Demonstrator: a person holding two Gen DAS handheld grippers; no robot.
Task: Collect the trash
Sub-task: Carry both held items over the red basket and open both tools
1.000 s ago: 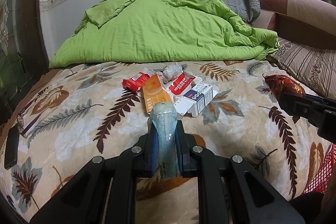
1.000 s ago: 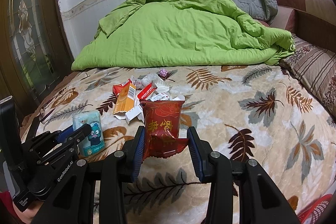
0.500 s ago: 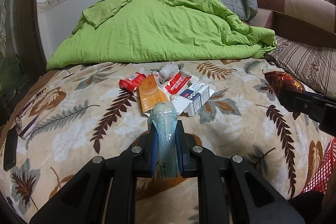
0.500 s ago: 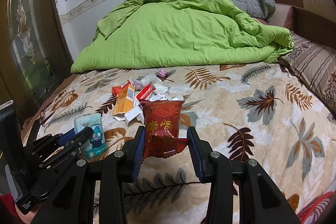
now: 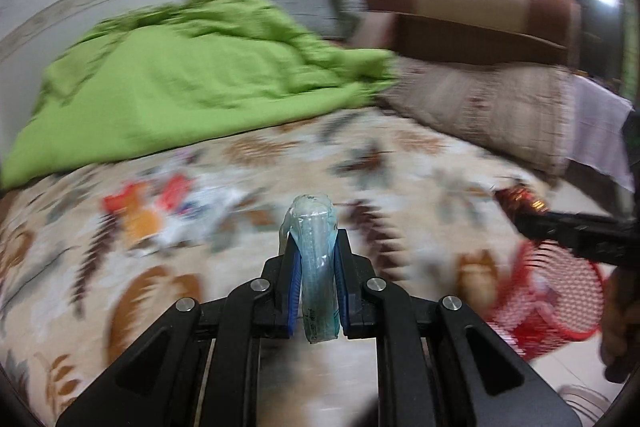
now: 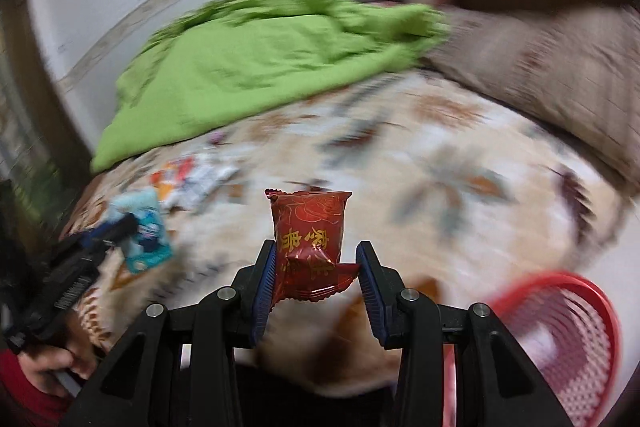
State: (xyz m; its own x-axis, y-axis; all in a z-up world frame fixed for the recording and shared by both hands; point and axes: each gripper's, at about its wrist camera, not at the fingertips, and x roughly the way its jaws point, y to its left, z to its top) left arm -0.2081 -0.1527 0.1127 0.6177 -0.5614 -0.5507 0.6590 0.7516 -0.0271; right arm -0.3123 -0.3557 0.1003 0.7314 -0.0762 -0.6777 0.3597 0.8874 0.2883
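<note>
both views have swung sideways in the last half second and gone blurry: the bed [image 5: 400, 155] with its leaf-print cover has slid to the left, the green quilt [image 5: 192, 75] now sits toward the far left corner, and a red mesh basket [image 6: 568, 339] has come into sight off the bed's near right edge, on the floor side. it was barely a sliver a moment ago. to me that reads as the person turning away from the bed to drop what they carry into the basket.

the leftover pile of wrappers and boxes [image 5: 176, 211] is still lying toward the near left part of the bed, so more trips look needed.

the right gripper [image 6: 318, 275] holds the red snack packet [image 6: 310, 239], its jaws narrowed onto the packet's crumpled lower end, closest to the basket. the left gripper [image 5: 316, 267] has its jaws squeezed tight on the pale blue tissue pack [image 5: 314, 259], which stands upright between them, over the bed's near edge.
</note>
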